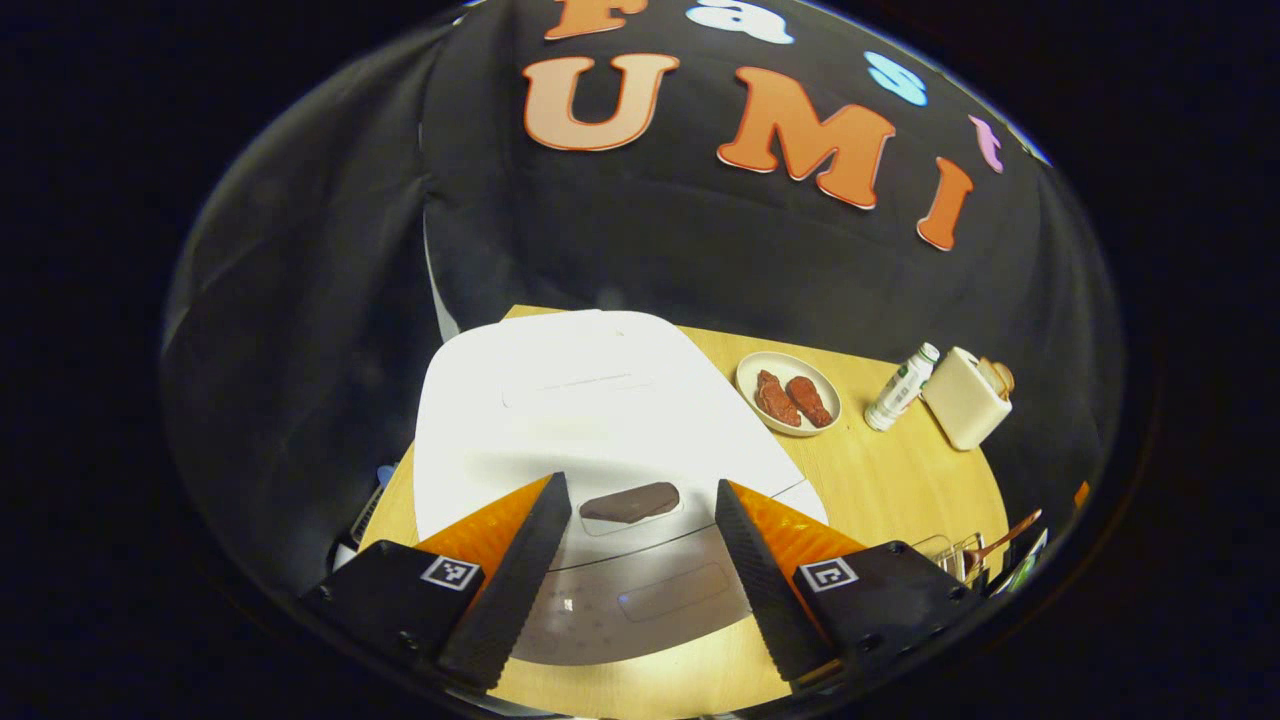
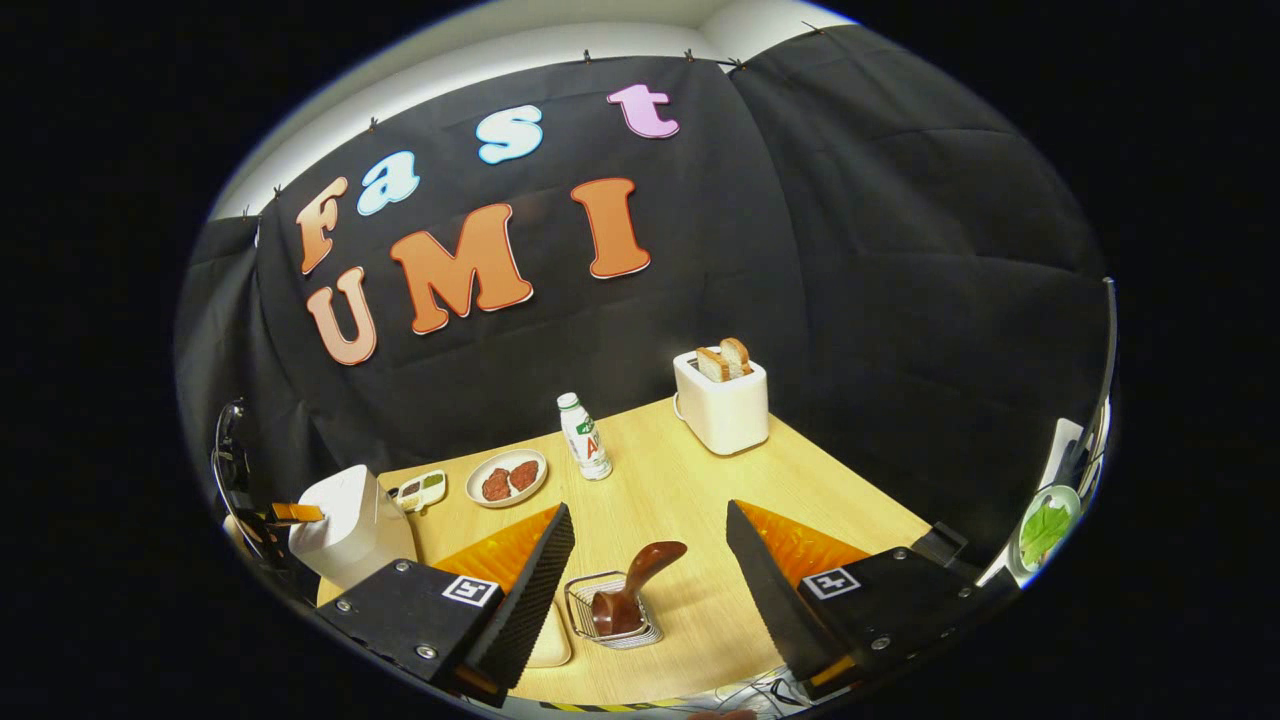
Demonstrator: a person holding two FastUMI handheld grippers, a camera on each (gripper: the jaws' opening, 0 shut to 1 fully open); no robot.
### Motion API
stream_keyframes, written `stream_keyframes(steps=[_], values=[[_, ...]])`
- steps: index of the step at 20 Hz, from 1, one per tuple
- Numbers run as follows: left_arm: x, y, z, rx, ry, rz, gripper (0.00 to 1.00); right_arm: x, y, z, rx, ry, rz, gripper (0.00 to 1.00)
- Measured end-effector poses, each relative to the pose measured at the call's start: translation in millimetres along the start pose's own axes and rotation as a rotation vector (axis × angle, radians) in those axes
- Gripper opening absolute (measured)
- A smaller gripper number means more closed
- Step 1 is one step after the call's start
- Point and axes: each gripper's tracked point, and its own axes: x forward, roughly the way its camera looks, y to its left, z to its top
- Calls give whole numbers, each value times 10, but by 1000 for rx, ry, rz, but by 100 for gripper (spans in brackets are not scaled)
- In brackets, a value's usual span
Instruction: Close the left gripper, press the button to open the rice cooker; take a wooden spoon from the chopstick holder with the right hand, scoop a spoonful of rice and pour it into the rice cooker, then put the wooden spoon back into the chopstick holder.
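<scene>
The white rice cooker (image 1: 600,400) sits right below my left gripper (image 1: 638,485), lid down. Its dark button (image 1: 630,502) lies between the open fingers, which hover above it, nothing held. In the right gripper view the cooker (image 2: 350,525) stands at the far left with the left gripper (image 2: 292,513) at its side. My right gripper (image 2: 648,508) is open and empty, above and just short of the wire chopstick holder (image 2: 610,612). The wooden spoon (image 2: 635,580) stands in it, handle leaning right. From the left gripper view the spoon (image 1: 1005,535) pokes up at the right edge.
On the wooden table (image 2: 680,480) stand a plate of two red meat pieces (image 2: 507,478), a small bottle (image 2: 585,435), a toaster with bread (image 2: 722,400) and a small divided dish (image 2: 425,488). A pale tray (image 2: 552,640) lies left of the holder. A plate with a green leaf (image 2: 1045,525) sits far right.
</scene>
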Motion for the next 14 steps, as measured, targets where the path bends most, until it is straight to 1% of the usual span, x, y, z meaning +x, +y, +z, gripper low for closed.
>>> stream_keyframes(steps=[1,2,3,5,7,8,9,10,12,13,14], values=[[85,-33,134,-35,-58,-34,100,1,25,-15,-8,5,5,95],[69,-121,131,-107,-57,-72,100,-5,56,-28,-19,11,10,95],[89,-129,185,-120,-84,-80,100,-13,68,-24,-30,10,10,95],[80,-115,181,-142,-59,-71,99,-20,107,57,-40,-4,18,95],[8,7,306,-146,-77,4,97,-30,162,118,-29,-15,27,95],[-33,74,409,-135,-109,40,99,-37,198,156,-24,-22,34,95],[-113,137,548,-98,-150,82,98,-52,229,204,-21,-33,39,95],[-224,143,714,-50,-195,111,99,-65,239,234,-20,-42,43,95],[-506,185,1100,41,-287,163,98,-80,272,295,-19,-62,50,95],[-620,281,1279,87,-327,206,99,-83,283,324,-15,-69,52,95],[-629,435,1358,111,-314,266,98,-87,286,319,-4,-69,54,95]])
